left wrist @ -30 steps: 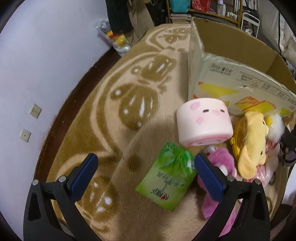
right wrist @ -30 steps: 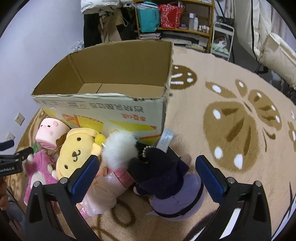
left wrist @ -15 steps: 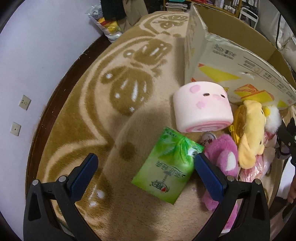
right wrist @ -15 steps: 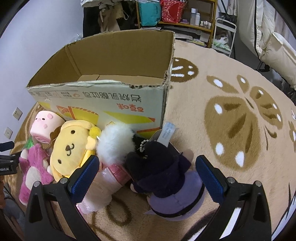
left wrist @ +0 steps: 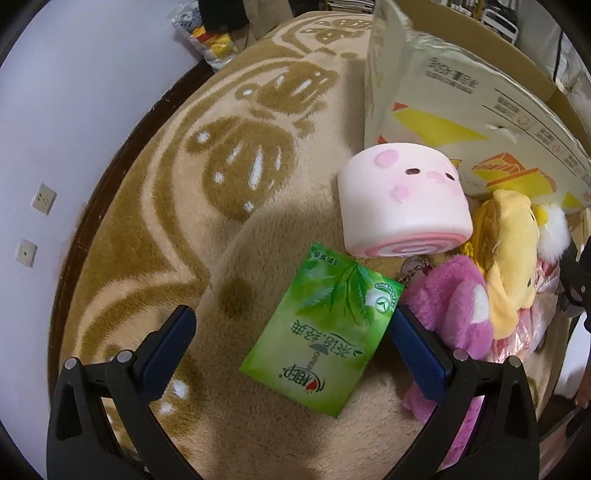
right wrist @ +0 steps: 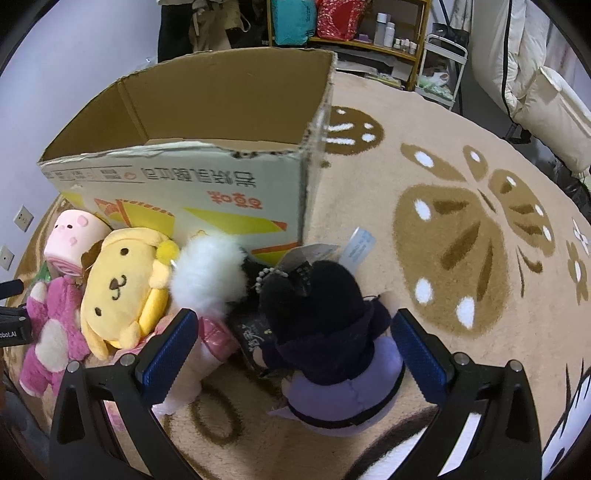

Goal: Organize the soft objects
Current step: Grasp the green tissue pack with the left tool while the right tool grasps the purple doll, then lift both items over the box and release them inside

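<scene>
My left gripper (left wrist: 291,332) is open above a green tissue pack (left wrist: 323,332) lying flat on the rug. Beyond it lie a pink roll-cake plush (left wrist: 402,206), a magenta plush (left wrist: 458,314) and a yellow dog plush (left wrist: 509,258). My right gripper (right wrist: 295,339) is open, its fingers either side of a dark plush in a purple outfit (right wrist: 325,332). Left of that plush are a white fluffy plush (right wrist: 207,277), the yellow dog plush (right wrist: 122,288), the magenta plush (right wrist: 51,332) and the roll-cake plush (right wrist: 74,236). An open cardboard box (right wrist: 184,177) stands behind the toys.
A beige rug with brown patterns (right wrist: 461,240) covers the floor. A white wall with sockets (left wrist: 44,195) runs on the left. Shelves with bags and bottles (right wrist: 351,29) stand at the back, bedding (right wrist: 546,92) at the right. The left gripper's edge (right wrist: 11,317) shows in the right view.
Both grippers have moved down and closer to the toys. The green pack now lies more between the left fingers; the dark plush sits further between the right fingers.
</scene>
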{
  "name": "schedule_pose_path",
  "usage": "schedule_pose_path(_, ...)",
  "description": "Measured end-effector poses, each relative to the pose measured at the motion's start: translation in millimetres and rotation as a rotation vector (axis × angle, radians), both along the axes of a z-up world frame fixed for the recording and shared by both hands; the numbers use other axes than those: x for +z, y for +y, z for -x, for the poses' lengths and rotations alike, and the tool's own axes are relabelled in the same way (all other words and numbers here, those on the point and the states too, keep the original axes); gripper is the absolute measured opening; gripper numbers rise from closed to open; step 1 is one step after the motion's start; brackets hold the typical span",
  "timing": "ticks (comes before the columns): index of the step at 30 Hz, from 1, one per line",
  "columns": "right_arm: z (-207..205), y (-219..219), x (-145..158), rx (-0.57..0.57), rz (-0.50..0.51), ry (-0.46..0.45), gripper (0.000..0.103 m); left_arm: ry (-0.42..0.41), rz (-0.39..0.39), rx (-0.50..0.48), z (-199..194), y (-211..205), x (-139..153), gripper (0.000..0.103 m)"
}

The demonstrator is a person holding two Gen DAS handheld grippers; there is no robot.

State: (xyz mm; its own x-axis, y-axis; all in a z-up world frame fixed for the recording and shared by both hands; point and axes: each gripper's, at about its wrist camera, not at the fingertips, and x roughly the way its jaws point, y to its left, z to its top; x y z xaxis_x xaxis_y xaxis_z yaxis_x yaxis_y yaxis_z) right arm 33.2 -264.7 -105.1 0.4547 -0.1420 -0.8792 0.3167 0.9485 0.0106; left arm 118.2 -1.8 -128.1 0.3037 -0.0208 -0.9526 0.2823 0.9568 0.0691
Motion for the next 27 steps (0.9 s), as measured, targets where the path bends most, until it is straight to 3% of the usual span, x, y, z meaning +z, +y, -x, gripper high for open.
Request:
schedule_pose_path(2, 0.3, -2.6, 0.4, -0.008, -0.006, 0.003, 0.103, 0.004, 0.013, 0.008, -0.3, 1.7, -1.5, 0.101)
schedule_pose_path(6, 3.8, -10.5, 1.7, -0.03, -0.042, -0.012, 0.103, 0.025, 0.057, 0.014, -0.1, 4.1, -2.8, 0.089)
schedule_pose_path(8, 4.1, -12.4, 0.7, -0.034, -0.025, -0.003, 0.089, 0.026, 0.068, 0.012, 1.8, 4.1, -2.3, 0.08)
schedule_pose_path(12, 5.1, -14.9, -3.9, -0.04, 0.011, 0.038, 0.086, 0.029, 0.059, -0.018, 8.9, 0.3, -2.3, 0.063)
schedule_pose_path(13, 5.9, -17.5, -5.3, -0.054, 0.016, 0.046, 0.086, 0.025, 0.056, -0.02, 12.0, 0.3, -1.5, 0.062)
schedule_pose_path(16, 10.2, -24.6, -1.0, -0.086, -0.009, 0.021, 0.07, 0.013, 0.049, -0.019, 18.0, -1.9, 1.8, 0.061)
schedule_pose_path(23, 20.6, -26.8, 10.0, -0.111, -0.049, -0.034, 0.056, -0.061, 0.035, -0.008, 34.5, -2.1, 19.9, 0.06)
schedule_pose_path(27, 25.6, -18.7, 24.9, -0.089, -0.039, -0.094, 0.054, -0.116, 0.035, 0.015, 39.2, 5.2, 30.6, 0.06)
